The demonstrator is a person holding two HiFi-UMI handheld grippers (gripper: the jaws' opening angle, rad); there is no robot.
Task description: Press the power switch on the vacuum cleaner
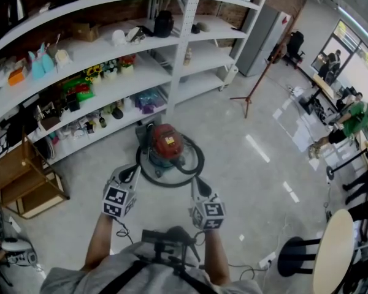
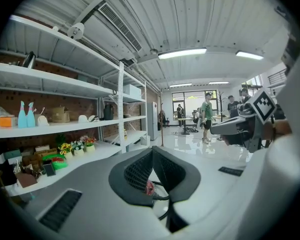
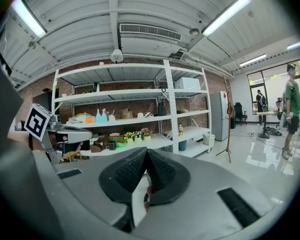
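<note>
The vacuum cleaner (image 1: 167,144), with a red top, a teal-grey body and a black hose (image 1: 195,164) looped round it, stands on the floor before the shelves. Both grippers are held in the air short of it, apart from it. My left gripper (image 1: 130,173) points at its left side, my right gripper (image 1: 200,186) at the hose on its right. In the left gripper view my left gripper (image 2: 152,152) has its pads meeting at the tips with nothing between; a sliver of the red vacuum (image 2: 149,187) shows through the gap. My right gripper (image 3: 146,152) is likewise shut and empty. The power switch cannot be made out.
White shelving (image 1: 172,72) full of small items runs behind the vacuum. A wooden crate (image 1: 21,182) stands at left. A round stool (image 1: 331,250) and black stool sit at lower right. A tripod stand (image 1: 248,97) and several people are farther right.
</note>
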